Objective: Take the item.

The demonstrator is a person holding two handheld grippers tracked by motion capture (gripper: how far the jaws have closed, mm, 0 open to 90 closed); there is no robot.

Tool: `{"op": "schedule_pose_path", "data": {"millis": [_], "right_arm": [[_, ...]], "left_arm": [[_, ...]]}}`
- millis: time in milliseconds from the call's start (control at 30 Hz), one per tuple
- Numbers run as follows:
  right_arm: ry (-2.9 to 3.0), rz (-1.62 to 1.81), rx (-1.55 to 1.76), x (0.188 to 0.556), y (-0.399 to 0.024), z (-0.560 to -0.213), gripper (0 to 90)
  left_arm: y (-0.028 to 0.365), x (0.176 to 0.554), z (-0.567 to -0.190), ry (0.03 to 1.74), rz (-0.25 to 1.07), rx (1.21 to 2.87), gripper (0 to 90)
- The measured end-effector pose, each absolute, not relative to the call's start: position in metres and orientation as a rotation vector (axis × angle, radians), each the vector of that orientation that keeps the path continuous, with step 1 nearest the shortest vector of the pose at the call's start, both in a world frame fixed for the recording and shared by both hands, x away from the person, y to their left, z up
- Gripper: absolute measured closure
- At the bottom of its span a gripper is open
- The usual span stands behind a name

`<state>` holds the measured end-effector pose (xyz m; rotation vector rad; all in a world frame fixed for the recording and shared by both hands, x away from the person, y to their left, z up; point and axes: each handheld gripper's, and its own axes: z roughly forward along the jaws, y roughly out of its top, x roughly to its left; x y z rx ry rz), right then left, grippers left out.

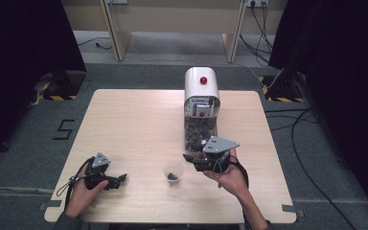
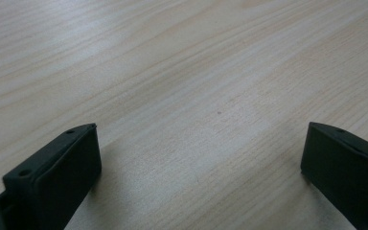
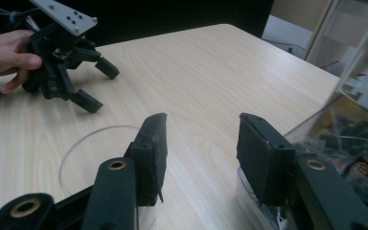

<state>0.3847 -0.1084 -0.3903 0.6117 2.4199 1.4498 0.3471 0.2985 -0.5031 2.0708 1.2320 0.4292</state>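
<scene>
- The pale wooden table carries everything. You work from its near edge, with your forearms coming in from below in the high view.
- The white, round-topped dispenser with red knobs stands at the far middle-right of the table. Its clear lower bin of dark pieces reaches toward you, and its near end sits just beyond your right hand.
- Your right tongs hang just in front of that bin's near end, jaws pointing left across the table. In the right gripper view the jaws stand partly apart with nothing between them.
- Your left tongs rest low near the front-left of the table, well apart from the cup. Their jaws stand wide apart over bare wood, holding nothing.
- The small clear plastic cup stands upright at the front middle, with a few dark pieces in its bottom. It is round, so it has no long axis to line up on.
- The relation that matters: the cup lies just left of and nearer to you than the right tongs, close under their jaws; its rim shows beside the left jaw in the right gripper view. Your right hand is clearly the nearer one, so I judge any cup move falls to it.
</scene>
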Motion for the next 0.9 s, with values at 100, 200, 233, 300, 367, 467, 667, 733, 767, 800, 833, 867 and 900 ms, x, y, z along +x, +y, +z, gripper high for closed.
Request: {"op": "schedule_pose_path", "data": {"millis": [100, 200, 233, 300, 367, 467, 667, 733, 767, 800, 833, 867, 900], "right_arm": [[2.407, 1.441, 0.635, 0.387, -0.113, -0.39, 51.8], [2.393, 1.433, 0.669, 0.389, -0.119, -0.392, 48.9], [2.391, 1.424, 0.68, 0.39, -0.121, -0.393, 48.2], [2.387, 1.409, 0.698, 0.392, -0.125, -0.395, 46.6], [2.385, 1.411, 0.711, 0.392, -0.126, -0.396, 46.4], [2.379, 1.399, 0.745, 0.394, -0.132, -0.398, 45.0], [2.365, 1.38, 0.771, 0.395, -0.141, -0.4, 42.1], [2.366, 1.373, 0.779, 0.394, -0.144, -0.4, 41.2], [2.366, 1.373, 0.779, 0.394, -0.144, -0.4, 41.2], [2.36, 1.377, 0.78, 0.394, -0.145, -0.401, 40.8], [2.36, 1.369, 0.787, 0.393, -0.146, -0.401, 40.7], [2.361, 1.371, 0.789, 0.393, -0.147, -0.401, 40.5], [2.357, 1.36, 0.798, 0.393, -0.15, -0.402, 40.1]], "left_arm": [[0.298, 0.347, -0.503, 1.232, 0.429, 2.071, 0.0], [0.298, 0.347, -0.503, 1.232, 0.429, 2.071, 0.0], [0.298, 0.347, -0.503, 1.232, 0.429, 2.071, 0.0], [0.298, 0.347, -0.503, 1.232, 0.43, 2.071, 0.0], [0.298, 0.347, -0.503, 1.232, 0.429, 2.071, 0.0], [0.298, 0.347, -0.503, 1.232, 0.429, 2.071, 0.0], [0.298, 0.347, -0.503, 1.232, 0.429, 2.071, 0.0], [0.298, 0.347, -0.503, 1.232, 0.429, 2.071, 0.0], [0.298, 0.347, -0.503, 1.232, 0.429, 2.071, 0.0], [0.298, 0.347, -0.503, 1.232, 0.429, 2.071, 0.0], [0.298, 0.347, -0.503, 1.232, 0.429, 2.071, 0.0], [0.298, 0.347, -0.503, 1.232, 0.429, 2.071, 0.0], [0.298, 0.347, -0.503, 1.232, 0.429, 2.071, 0.0]]}}
